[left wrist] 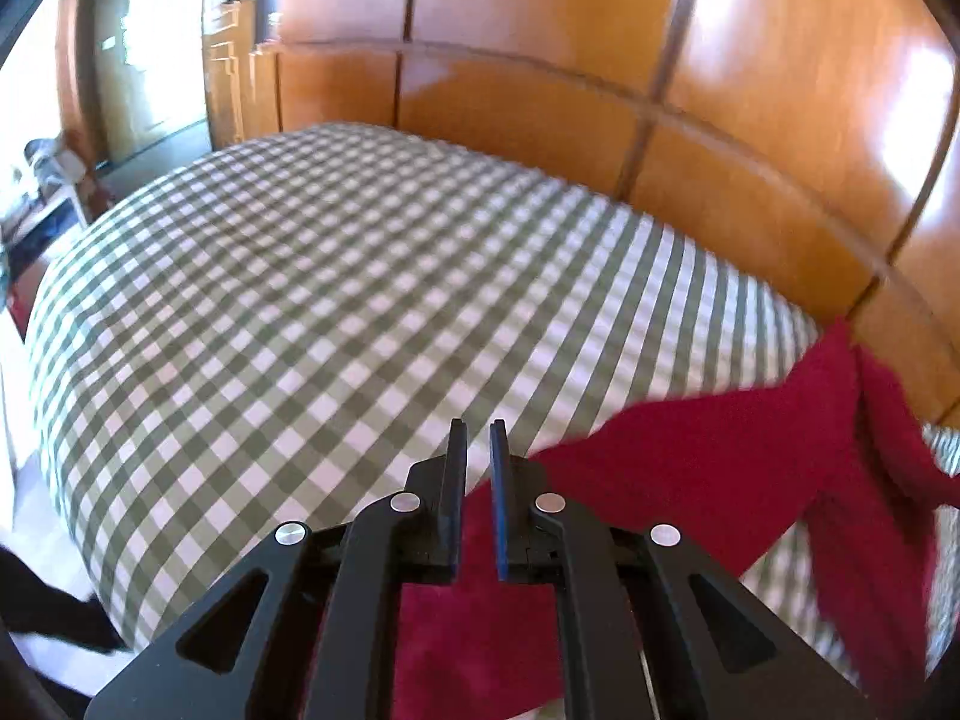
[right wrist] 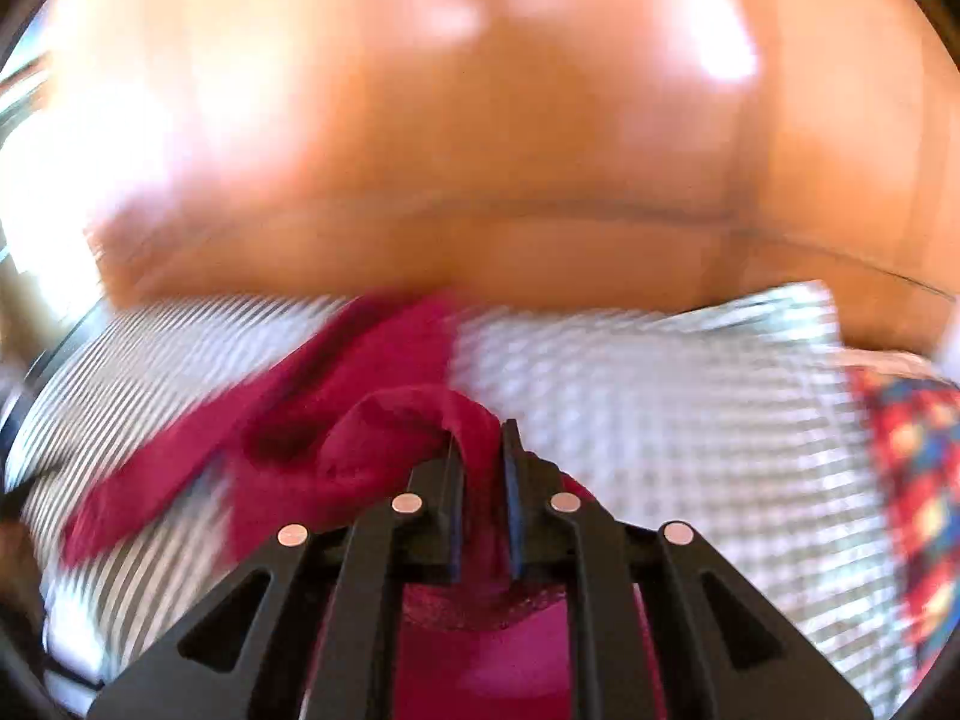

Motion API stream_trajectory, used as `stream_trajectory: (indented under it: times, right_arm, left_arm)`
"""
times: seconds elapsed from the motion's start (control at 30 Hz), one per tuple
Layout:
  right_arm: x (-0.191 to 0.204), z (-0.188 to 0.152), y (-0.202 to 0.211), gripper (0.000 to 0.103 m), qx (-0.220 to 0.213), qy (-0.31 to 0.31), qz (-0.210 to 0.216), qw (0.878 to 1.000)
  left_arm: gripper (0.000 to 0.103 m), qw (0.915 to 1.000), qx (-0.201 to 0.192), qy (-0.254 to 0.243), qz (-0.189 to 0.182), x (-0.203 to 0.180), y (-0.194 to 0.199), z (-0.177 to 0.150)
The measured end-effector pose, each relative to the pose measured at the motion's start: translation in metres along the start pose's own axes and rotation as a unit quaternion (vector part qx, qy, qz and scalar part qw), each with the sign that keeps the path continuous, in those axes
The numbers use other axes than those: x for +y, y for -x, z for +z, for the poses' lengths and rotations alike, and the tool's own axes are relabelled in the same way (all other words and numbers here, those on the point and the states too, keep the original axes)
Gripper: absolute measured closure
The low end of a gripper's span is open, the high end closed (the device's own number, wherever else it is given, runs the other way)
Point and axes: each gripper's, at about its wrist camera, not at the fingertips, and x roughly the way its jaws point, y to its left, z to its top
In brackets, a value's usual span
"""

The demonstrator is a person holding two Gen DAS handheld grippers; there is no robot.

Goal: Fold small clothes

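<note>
Right gripper clamps the red garment over checked bedding — left gripper nearly closed, empty.

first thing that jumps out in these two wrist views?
The red garment: in the right wrist view a fold of it loops up between the right gripper's fingers, which pinch it above the green-and-white checked bed cover. In the left wrist view the same red cloth trails from lower centre to the right edge, under the nearly shut left gripper; whether that one grips cloth is unclear. Glossy orange wood panels fill the background.
</note>
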Motion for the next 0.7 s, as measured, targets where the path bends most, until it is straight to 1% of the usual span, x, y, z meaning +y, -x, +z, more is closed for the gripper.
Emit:
stream_trajectory:
  times: [0.03, 0.07, 0.1, 0.13, 0.17, 0.2, 0.27, 0.3, 0.33, 0.37, 0.4, 0.43, 0.47, 0.5, 0.53, 0.57, 0.6, 0.63, 0.67, 0.7]
  right_arm:
    - [-0.026, 0.017, -0.004, 0.06, -0.012, -0.022, -0.032, 0.999]
    - [-0.053, 0.031, -0.01, 0.04, -0.028, -0.035, -0.073, 0.996]
    - [-0.072, 0.035, -0.01, 0.019, -0.038, -0.039, -0.095, 0.994]
    - [-0.09, 0.038, -0.013, 0.02, -0.044, -0.047, -0.115, 0.991]
    - [-0.109, 0.036, -0.018, 0.02, -0.03, -0.061, -0.132, 0.989]
    - [-0.121, 0.028, -0.018, 0.02, -0.015, -0.072, -0.132, 0.988]
    - [-0.135, 0.005, -0.023, 0.02, 0.011, -0.081, -0.12, 0.989]
    - [-0.139, -0.014, -0.025, 0.02, 0.031, -0.073, -0.117, 0.99]
    - [-0.141, -0.032, -0.023, 0.021, 0.045, -0.069, -0.111, 0.99]
    - [-0.138, -0.058, -0.028, 0.021, 0.075, -0.067, -0.093, 0.991]
    - [-0.139, -0.079, -0.031, 0.021, 0.101, -0.066, -0.081, 0.989]
    - [-0.139, -0.097, -0.031, 0.021, 0.115, -0.065, -0.074, 0.988]
    - [-0.132, -0.121, -0.035, 0.021, 0.136, -0.065, -0.064, 0.986]
    - [-0.132, -0.139, -0.037, 0.021, 0.156, -0.066, -0.054, 0.984]
    - [-0.137, -0.15, -0.039, 0.021, 0.167, -0.071, -0.05, 0.982]
    - [-0.143, -0.173, -0.043, 0.021, 0.183, -0.085, -0.041, 0.978]
    - [-0.143, -0.183, -0.044, 0.02, 0.189, -0.094, -0.033, 0.977]
    - [-0.142, -0.19, -0.042, 0.022, 0.177, -0.096, -0.034, 0.979]
    - [-0.139, -0.195, -0.04, 0.026, 0.163, -0.099, -0.039, 0.981]
    - [-0.139, -0.197, -0.042, 0.039, 0.159, -0.106, -0.041, 0.981]
  left_arm:
    - [0.091, 0.9998, -0.002, 0.011, -0.014, -0.002, 0.006, 0.0]
    - [0.088, 0.999, -0.001, 0.02, -0.04, -0.005, 0.013, -0.002]
    - [0.084, 0.9961, 0.006, 0.02, -0.086, -0.014, 0.021, -0.01]
    - [0.084, 0.9936, 0.014, 0.013, -0.112, -0.024, 0.023, -0.016]
    - [0.084, 0.989, 0.028, 0.001, -0.145, -0.037, 0.026, -0.027]
    - [0.084, 0.9796, 0.055, -0.018, -0.192, -0.057, 0.026, -0.043]
    - [0.084, 0.9637, 0.101, -0.04, -0.244, -0.088, 0.02, -0.067]
    - [0.084, 0.9496, 0.136, -0.048, -0.278, -0.11, 0.014, -0.084]
    - [0.084, 0.9383, 0.161, -0.053, -0.301, -0.127, 0.01, -0.096]
    - [0.084, 0.928, 0.185, -0.056, -0.319, -0.143, 0.006, -0.107]
    - [0.084, 0.9153, 0.213, -0.068, -0.335, -0.166, 0.002, -0.12]
    - [0.084, 0.906, 0.23, -0.077, -0.347, -0.182, 0.0, -0.131]
    - [0.082, 0.8969, 0.247, -0.084, -0.357, -0.196, -0.004, -0.139]
    - [0.066, 0.8888, 0.267, -0.087, -0.362, -0.214, -0.008, -0.15]
    - [0.039, 0.8859, 0.274, -0.085, -0.365, -0.224, -0.008, -0.157]
    - [0.03, 0.8856, 0.271, -0.082, -0.368, -0.233, -0.009, -0.161]
    - [0.027, 0.8886, 0.264, -0.08, -0.366, -0.24, -0.009, -0.166]
    - [0.027, 0.8937, 0.259, -0.084, -0.357, -0.25, -0.006, -0.172]
    - [0.027, 0.8966, 0.255, -0.088, -0.351, -0.257, -0.008, -0.175]
    - [0.03, 0.9008, 0.248, -0.091, -0.345, -0.26, -0.012, -0.175]
